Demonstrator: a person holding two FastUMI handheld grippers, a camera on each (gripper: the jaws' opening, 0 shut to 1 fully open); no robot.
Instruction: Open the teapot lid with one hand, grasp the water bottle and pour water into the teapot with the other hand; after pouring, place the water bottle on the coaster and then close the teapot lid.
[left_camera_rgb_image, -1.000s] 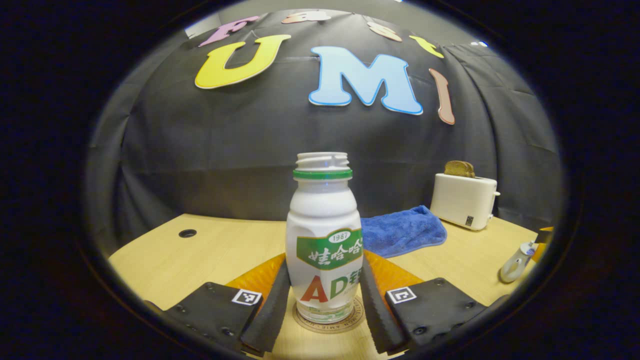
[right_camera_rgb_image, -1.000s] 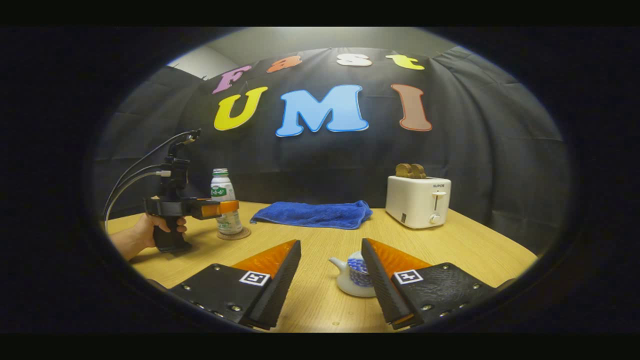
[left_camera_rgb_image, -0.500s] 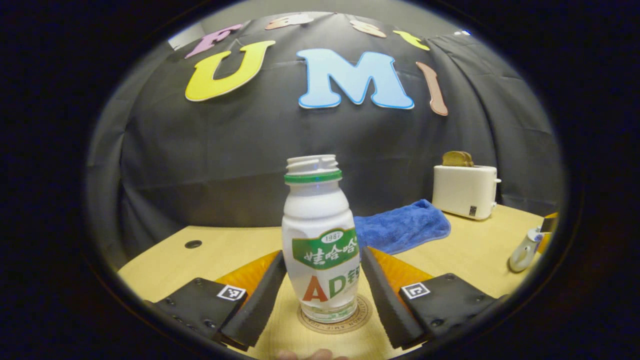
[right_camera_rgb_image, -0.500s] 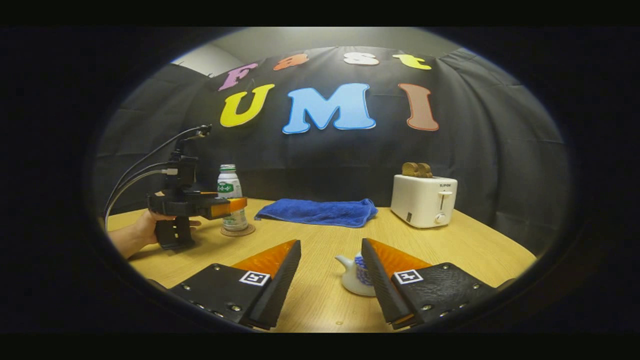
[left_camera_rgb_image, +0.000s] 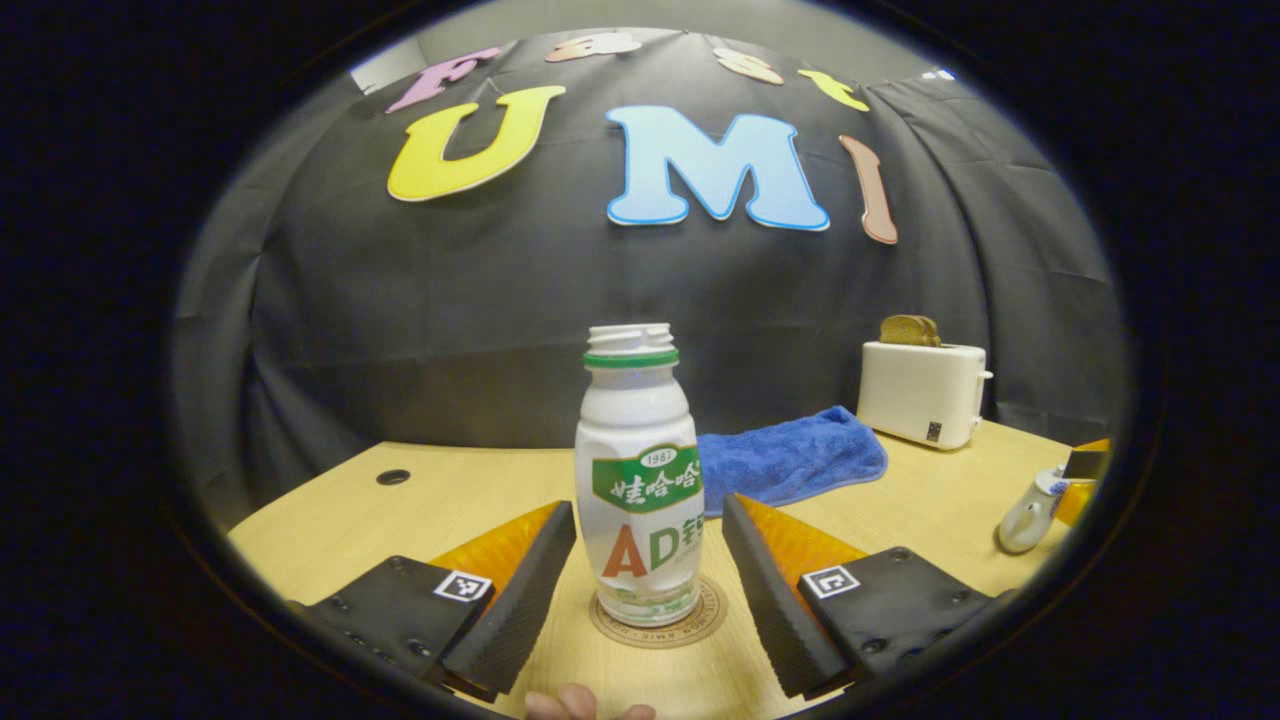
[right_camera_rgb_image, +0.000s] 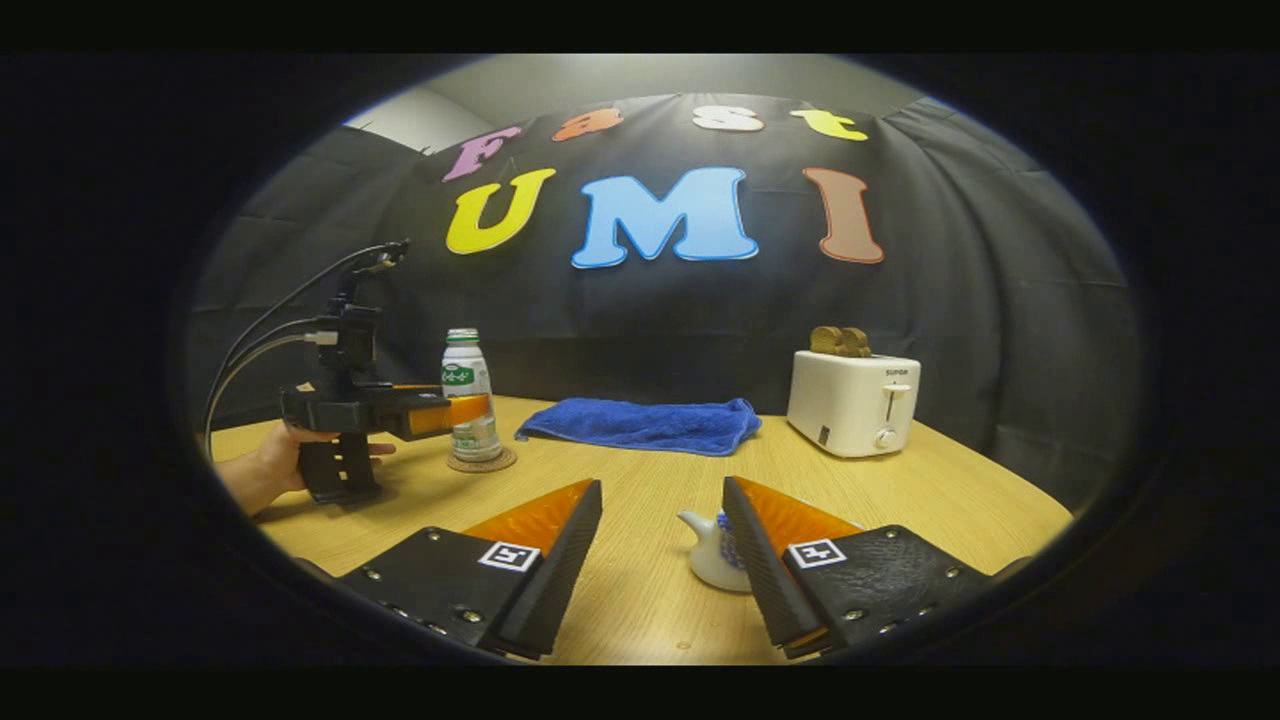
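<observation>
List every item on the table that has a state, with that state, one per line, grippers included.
Water bottle: upright on the coaster, cap off, nothing gripping it.
Left gripper: open, a finger on each side of the bottle, neither touching.
Right gripper: open, holding nothing, teapot just beyond it.
Teapot: upright on the table; lid hidden behind a finger.
Toaster: bread sticking out of the top.
Blue towel: lying folded and rumpled.
</observation>
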